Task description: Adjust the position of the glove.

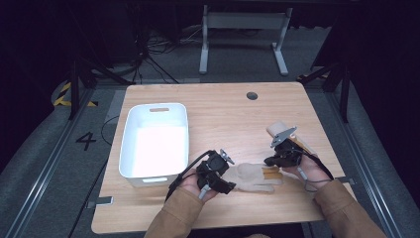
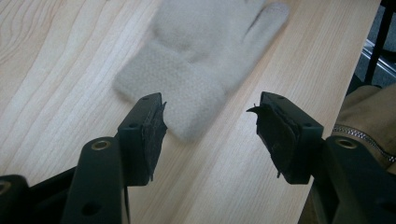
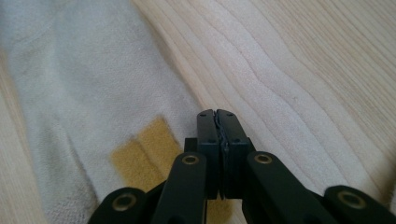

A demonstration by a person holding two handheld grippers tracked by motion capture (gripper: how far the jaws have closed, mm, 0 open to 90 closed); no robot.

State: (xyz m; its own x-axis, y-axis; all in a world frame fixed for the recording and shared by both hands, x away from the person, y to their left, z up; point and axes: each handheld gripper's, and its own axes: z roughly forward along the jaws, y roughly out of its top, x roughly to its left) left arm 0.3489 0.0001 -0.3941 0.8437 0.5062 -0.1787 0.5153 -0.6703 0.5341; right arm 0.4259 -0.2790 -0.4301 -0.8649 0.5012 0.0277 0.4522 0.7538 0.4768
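Black jaws of the left hand-held gripper (image 2: 208,126) stand wide apart close to the lens, released and holding nothing; just ahead of them lies the pale knit glove (image 2: 201,56), its ribbed cuff end nearest the jaws and partly between their tips, its fingers pointing away along the desk (image 2: 56,70). That is the relation the next move seems to turn on: the glove's long axis runs roughly in line with the left hand-held gripper's reach, so a short advance would, I judge, bring the cuff between the jaws.

From the high view the glove (image 1: 252,177) lies flat near the desk's front edge, between the two hands, its length running left to right; the left hand-held gripper (image 1: 218,179) sits just at its cuff end, and the right hand-held gripper (image 1: 277,159) hovers by its far end, near a yellowish patch (image 1: 270,172). Both are close; the left looks the readier.

In its own view the right hand-held gripper (image 3: 217,122) is clenched, jaws pressed together on nothing I can make out (pale cloth lies beneath and to its left).

Counted: one glove, one further pale cloth piece (image 1: 278,128) behind the right hand, one white bin (image 1: 154,141) on the desk's left, two hand-held grippers.
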